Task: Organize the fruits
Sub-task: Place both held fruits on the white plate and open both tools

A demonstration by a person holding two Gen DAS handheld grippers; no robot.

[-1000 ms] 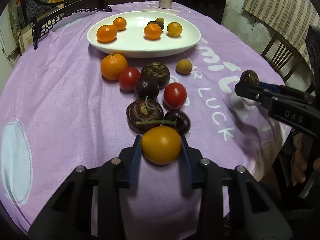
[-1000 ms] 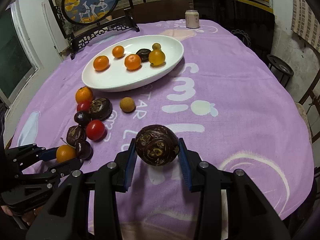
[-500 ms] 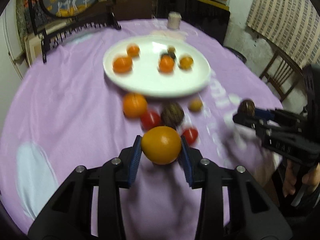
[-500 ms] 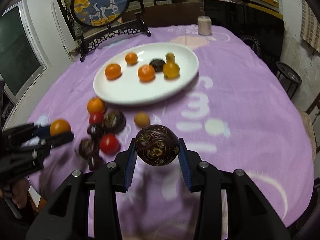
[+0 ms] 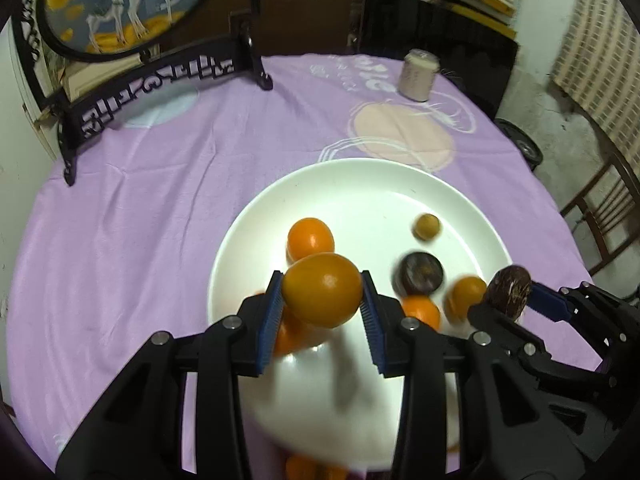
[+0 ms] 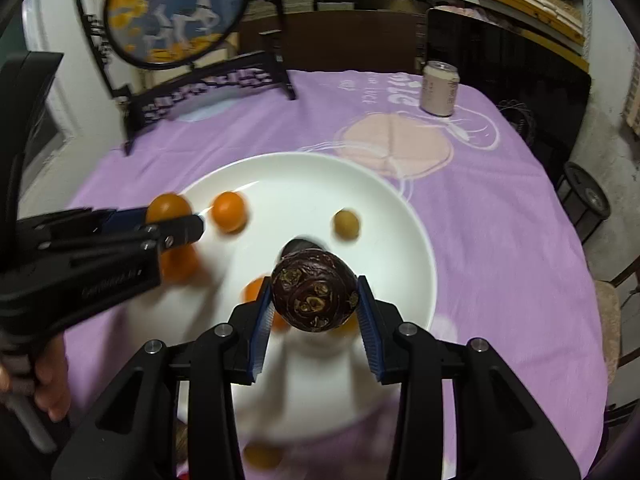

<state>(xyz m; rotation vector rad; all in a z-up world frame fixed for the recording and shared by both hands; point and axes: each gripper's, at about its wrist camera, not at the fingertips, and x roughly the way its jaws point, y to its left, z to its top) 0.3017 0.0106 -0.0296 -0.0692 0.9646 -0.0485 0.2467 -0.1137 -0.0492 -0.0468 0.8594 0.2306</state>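
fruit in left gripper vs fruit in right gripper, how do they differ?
The orange fruit in the left gripper is smooth, glossy and plain; the dark fruit in the right gripper is brown-purple, rough and mottled. Both are roundish, clamped between blue pads over the white plate.

Two fisheye cameras ride side by side, each mounted on a handheld gripper and looking steeply down along its own fingers. Both hang close above the white plate (image 5: pixel 240 240), facing the far edge of the purple-clothed surface (image 5: pixel 160 200). The left view catches the right gripper (image 5: pixel 510 296) at its right edge; the right view catches the left gripper (image 6: pixel 170 216) at its left. Both share the plate, a can (image 6: pixel 439 88) and a framed screen (image 6: pixel 176 8) at the far edge.
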